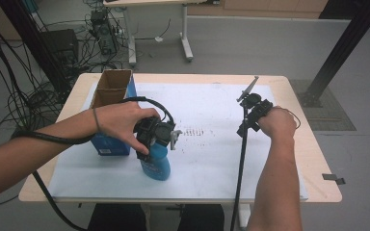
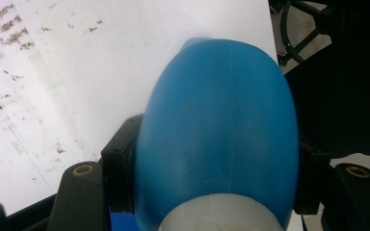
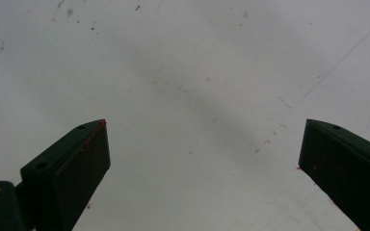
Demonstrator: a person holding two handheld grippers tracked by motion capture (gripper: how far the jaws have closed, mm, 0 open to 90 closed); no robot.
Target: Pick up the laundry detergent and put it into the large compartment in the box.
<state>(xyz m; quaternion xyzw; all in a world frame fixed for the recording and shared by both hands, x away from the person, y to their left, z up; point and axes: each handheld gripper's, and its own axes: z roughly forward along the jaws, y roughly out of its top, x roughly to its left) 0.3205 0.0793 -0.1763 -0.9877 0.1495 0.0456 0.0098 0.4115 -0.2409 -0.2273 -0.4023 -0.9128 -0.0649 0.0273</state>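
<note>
Blue spray bottle [image 1: 156,163] w/ white trigger top, upright nr table's [image 1: 318,159] front edge, left gripper [image 1: 150,137] clamped round it; right gripper [image 1: 251,115] jaws spread, holding nothing.

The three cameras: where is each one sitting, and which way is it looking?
High view: above the person's side, facing forward and down on the table; forearms, left gripper and right gripper show.
Left gripper view: on the left gripper, looking down the blue bottle clamped between its jaws.
Right gripper view: on the right gripper, facing the white sheet; jaws wide apart.
Shared: the bottle in the high and left gripper views; the white sheet in all three.
</note>
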